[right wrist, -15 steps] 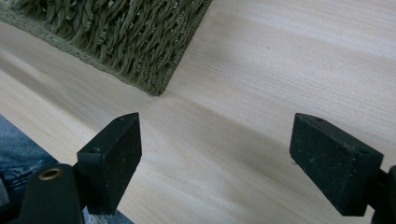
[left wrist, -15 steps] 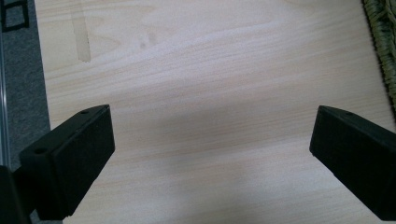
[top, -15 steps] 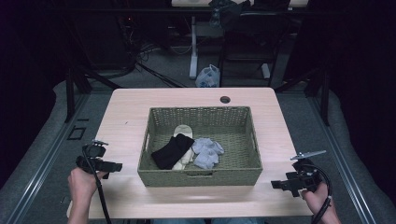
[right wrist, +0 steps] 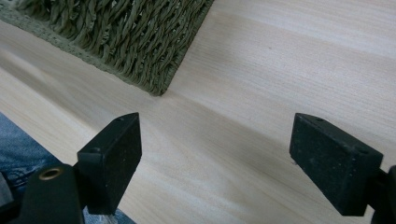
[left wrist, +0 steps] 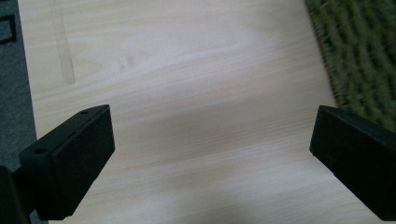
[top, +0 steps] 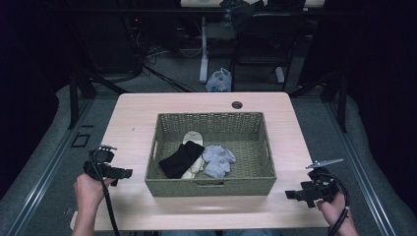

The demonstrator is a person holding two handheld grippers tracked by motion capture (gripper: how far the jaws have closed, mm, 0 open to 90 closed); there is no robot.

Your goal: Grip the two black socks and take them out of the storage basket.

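Note:
A green woven basket [top: 211,185] stands in the middle of the light wooden table [top: 133,123]. Inside it lie a black sock [top: 180,159], a cream sock [top: 192,139] partly under the black one, and a grey-blue sock [top: 218,160]. My left gripper [top: 125,173] hovers over the table to the left of the basket, jaws wide open and empty [left wrist: 212,154]. My right gripper [top: 290,194] is held near the front right corner of the basket [right wrist: 140,37], also open with nothing between its jaws [right wrist: 215,158].
A dark round hole [top: 237,104] sits near the table's far edge. A white plastic bag [top: 219,80] lies on the floor beyond the table, among dark frames and cables. Blue denim [right wrist: 18,144] shows below the table's front edge.

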